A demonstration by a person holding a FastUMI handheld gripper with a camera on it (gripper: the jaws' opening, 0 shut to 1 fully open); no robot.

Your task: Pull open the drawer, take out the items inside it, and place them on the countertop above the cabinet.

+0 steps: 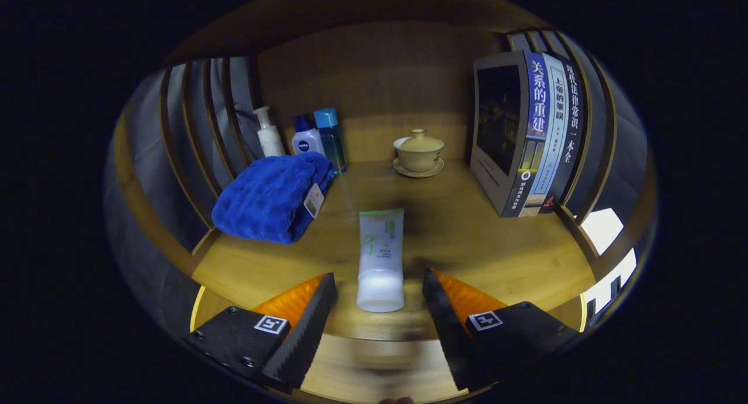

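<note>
Tube (pixel 381 258), smooth pale plastic with rounded cap, lies on the wooden countertop (pixel 467 240) between the gaping claw (pixel 380 284) fingers

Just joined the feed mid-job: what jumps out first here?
A pale tube lies on the wooden countertop, its cap end between the open fingers of the tool, neither finger touching it. To the left of it is a bright blue folded towel with bottles behind. A lidded cup on a saucer stands at the back, and upright books stand on the right.
</note>
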